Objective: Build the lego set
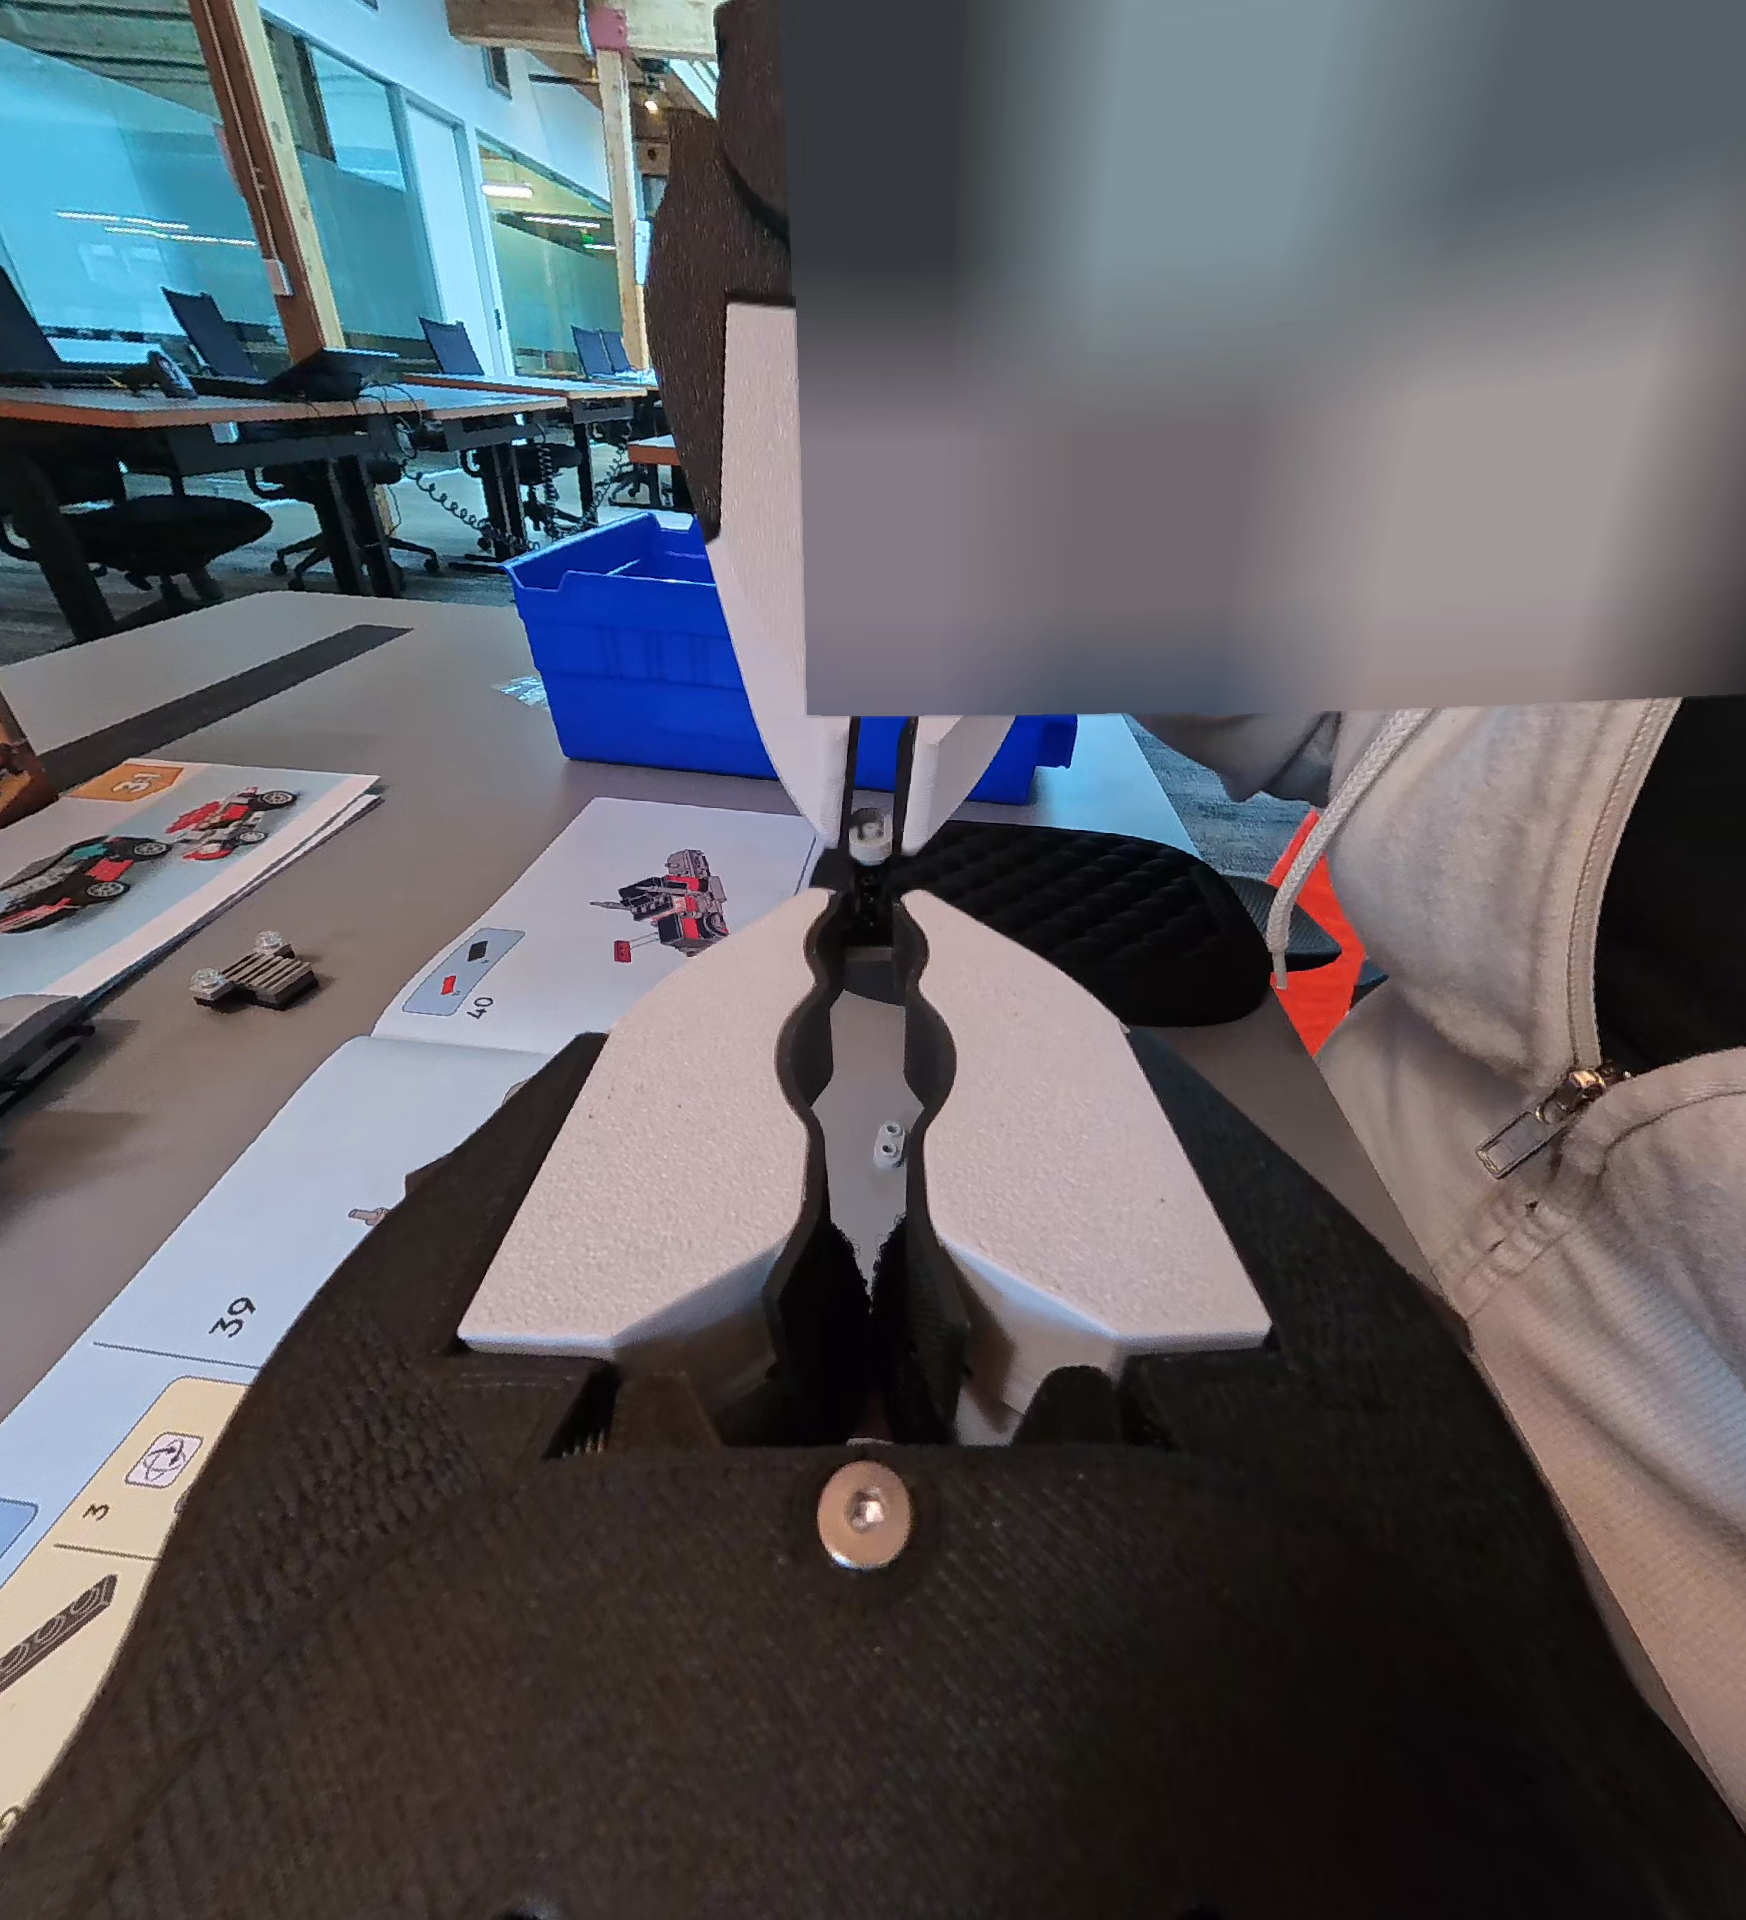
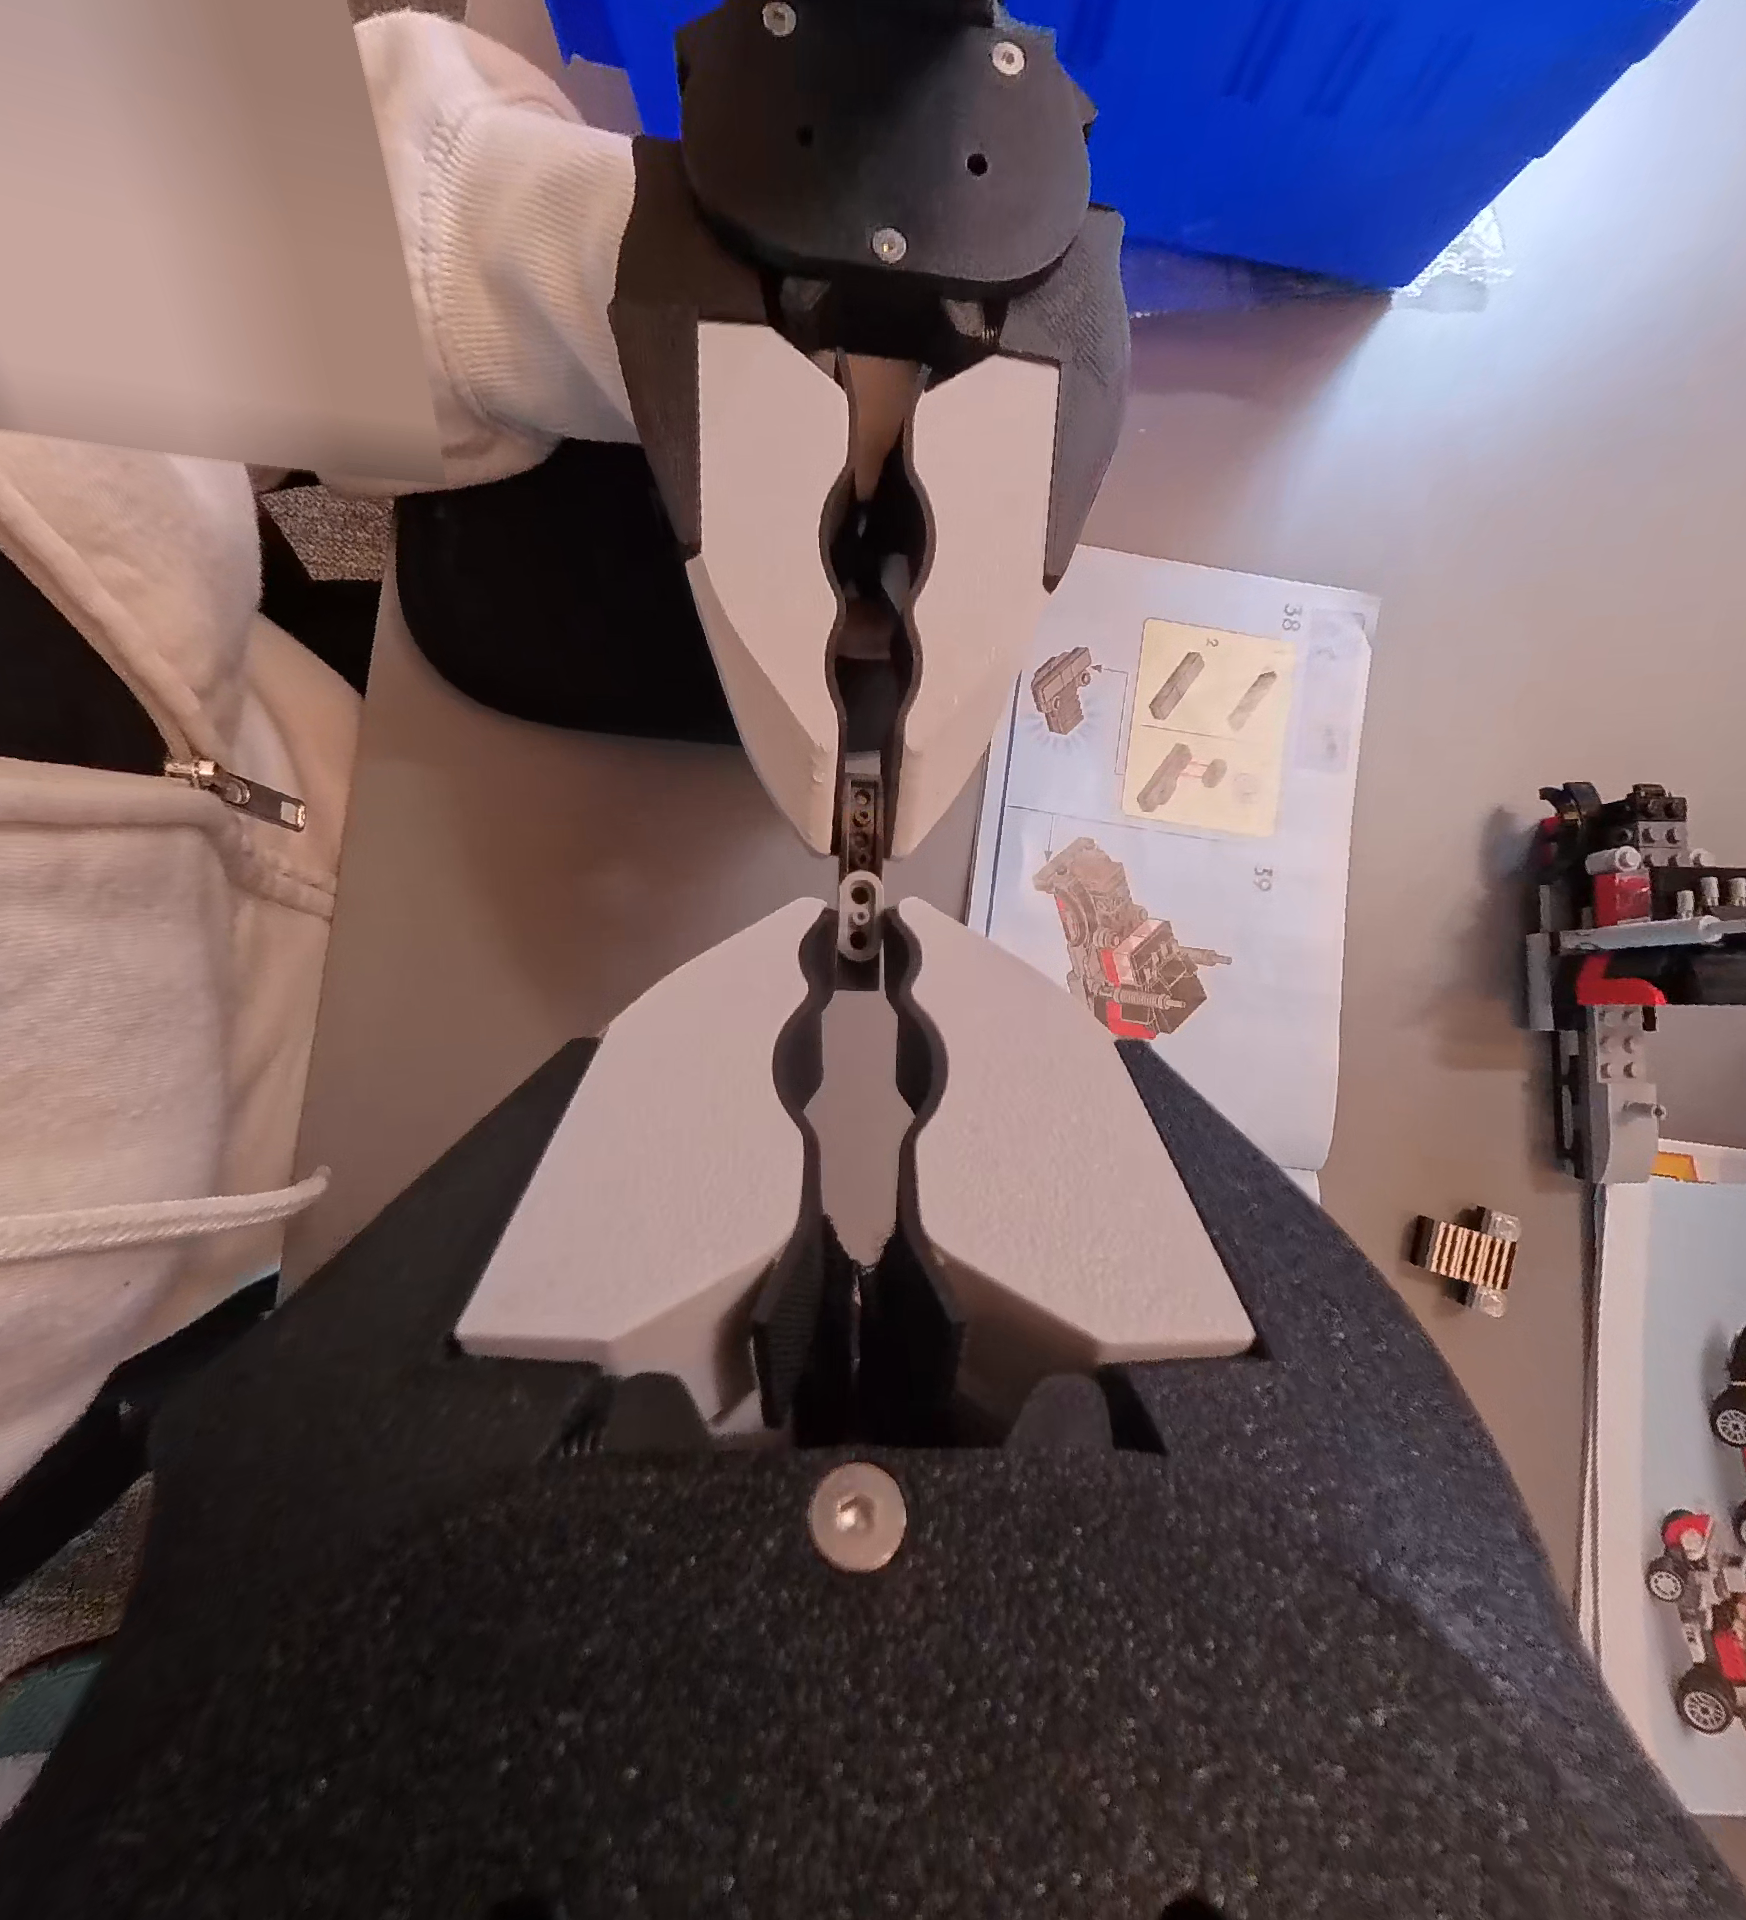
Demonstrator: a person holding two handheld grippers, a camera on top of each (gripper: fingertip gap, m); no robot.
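I'm pinching a tiny grey piece (image 2: 861, 912) in my right tongs (image 2: 861, 920), pressing it onto the stiff black strip (image 2: 861, 821) clamped in my left tongs (image 1: 867, 914) mid-frame; both are light and slippery, so I'm gripping their flat sides.

A blue plastic bin (image 1: 630, 644) stands on the grey table (image 1: 412, 707). Beyond it, office desks (image 1: 225, 410) and black chairs (image 1: 152, 530) line a glass-walled room. A person's pale zip hoodie (image 1: 1575, 1195) fills the right.

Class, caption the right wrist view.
Right gripper presses a grey piece onto the left gripper's black piece.
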